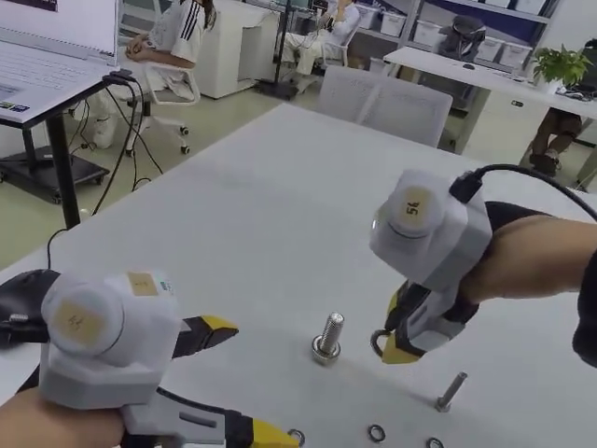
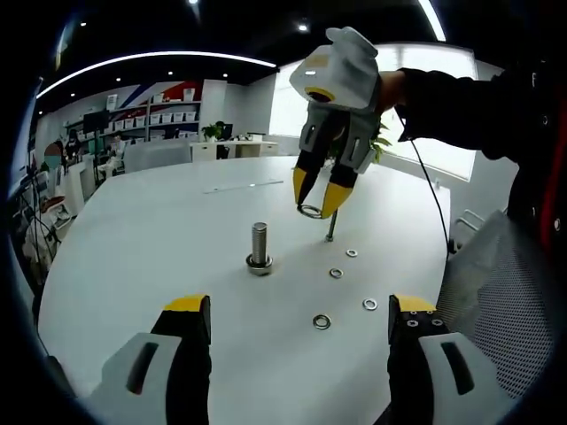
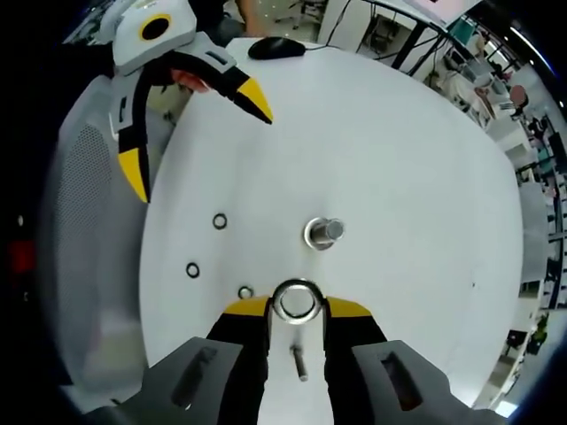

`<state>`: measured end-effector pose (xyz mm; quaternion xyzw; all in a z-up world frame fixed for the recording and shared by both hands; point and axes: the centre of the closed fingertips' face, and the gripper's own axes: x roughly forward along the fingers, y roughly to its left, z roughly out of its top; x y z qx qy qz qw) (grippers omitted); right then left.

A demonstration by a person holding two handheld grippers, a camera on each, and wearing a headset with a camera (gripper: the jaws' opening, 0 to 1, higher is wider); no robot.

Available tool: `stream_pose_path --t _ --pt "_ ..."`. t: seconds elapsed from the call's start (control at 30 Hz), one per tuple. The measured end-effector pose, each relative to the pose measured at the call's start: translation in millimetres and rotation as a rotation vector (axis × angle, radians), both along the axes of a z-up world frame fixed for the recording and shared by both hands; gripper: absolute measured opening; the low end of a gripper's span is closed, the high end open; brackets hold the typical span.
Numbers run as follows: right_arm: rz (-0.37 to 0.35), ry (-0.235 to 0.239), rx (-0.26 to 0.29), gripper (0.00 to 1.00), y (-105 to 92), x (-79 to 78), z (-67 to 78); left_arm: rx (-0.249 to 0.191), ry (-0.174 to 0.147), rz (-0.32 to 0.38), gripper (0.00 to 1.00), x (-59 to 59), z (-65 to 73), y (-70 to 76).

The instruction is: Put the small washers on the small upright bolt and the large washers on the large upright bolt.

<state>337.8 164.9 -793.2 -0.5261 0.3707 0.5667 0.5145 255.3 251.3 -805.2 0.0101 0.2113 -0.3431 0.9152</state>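
The large upright bolt (image 1: 327, 338) (image 2: 259, 247) (image 3: 323, 233) stands mid-table on its wide base. My right gripper (image 1: 390, 347) (image 2: 319, 197) (image 3: 295, 312) hangs just right of it, shut on a large steel washer (image 1: 378, 343) (image 2: 310, 211) (image 3: 295, 300) held a little above the table. The small upright bolt (image 1: 450, 391) (image 2: 330, 232) (image 3: 299, 361) stands beyond and below that gripper. Several small washers (image 1: 376, 432) (image 2: 336, 273) (image 3: 219, 220) lie loose on the table. My left gripper (image 1: 244, 379) (image 2: 299, 305) (image 3: 195, 137) is open near the table's front edge, with nothing between its jaws.
A white round table (image 1: 280, 215) carries everything. A black mouse (image 1: 19, 291) (image 3: 275, 49) lies at its left edge. Chairs (image 1: 387, 105), desks and seated people are behind the table, well away.
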Motion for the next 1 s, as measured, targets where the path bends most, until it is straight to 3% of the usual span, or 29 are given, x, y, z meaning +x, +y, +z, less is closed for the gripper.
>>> stream_pose_path --t 0.63,1.0 --pt "0.054 -0.027 0.021 0.23 26.9 7.5 17.3 -0.008 0.0 0.013 0.82 2.2 -1.4 3.3" --pt "0.078 -0.023 0.007 0.23 43.1 14.5 9.8 -0.013 0.004 0.024 0.82 2.8 -3.6 7.9"
